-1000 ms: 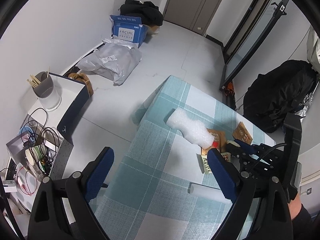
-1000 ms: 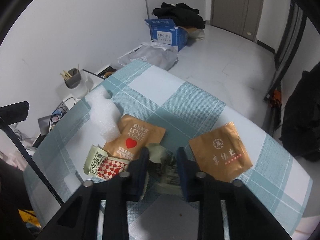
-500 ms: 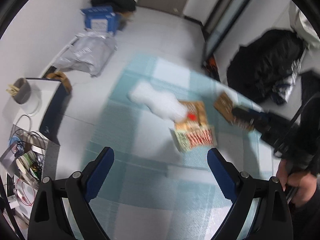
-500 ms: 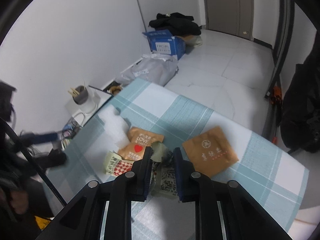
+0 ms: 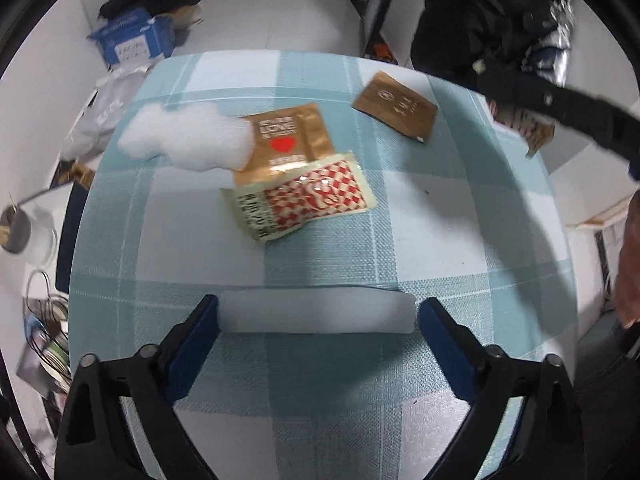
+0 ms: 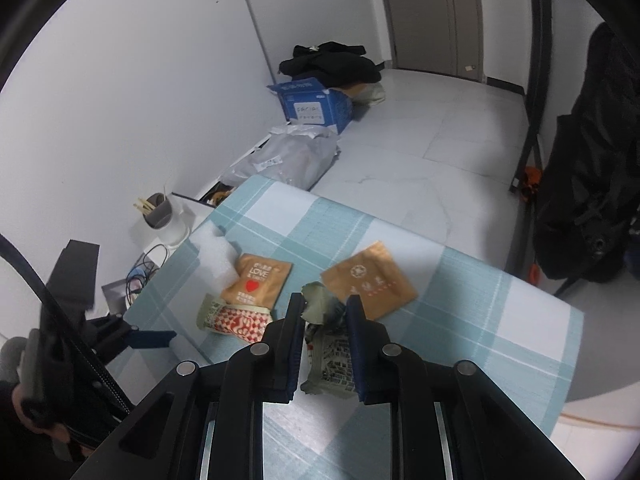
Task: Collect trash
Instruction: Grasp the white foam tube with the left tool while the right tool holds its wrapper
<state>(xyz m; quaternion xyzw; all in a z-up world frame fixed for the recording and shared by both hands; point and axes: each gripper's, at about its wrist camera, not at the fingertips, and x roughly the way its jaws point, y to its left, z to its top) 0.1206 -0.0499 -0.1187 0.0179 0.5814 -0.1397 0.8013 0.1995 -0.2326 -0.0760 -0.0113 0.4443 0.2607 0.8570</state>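
Note:
On the teal checked tablecloth lie a white foam lump, an orange LOVE packet, a red-checked wrapper and a brown packet. My left gripper points down at the cloth. Its jaws are opening, and a white foam strip lies lengthwise between the blue fingers, not squeezed. My right gripper is shut on a crumpled green wrapper, lifted above the cloth near the brown packet. My left gripper's blue finger shows at the lower left.
On the floor beyond the table stand a blue box and a grey plastic bag. A black backpack hangs at the right. A cup with sticks stands on a low side table with cables. A person's hand shows at the right edge.
My left gripper has swung over the table and tipped downward; the foam strip now lies between its fingers. My right gripper has risen with the green wrapper still in it.

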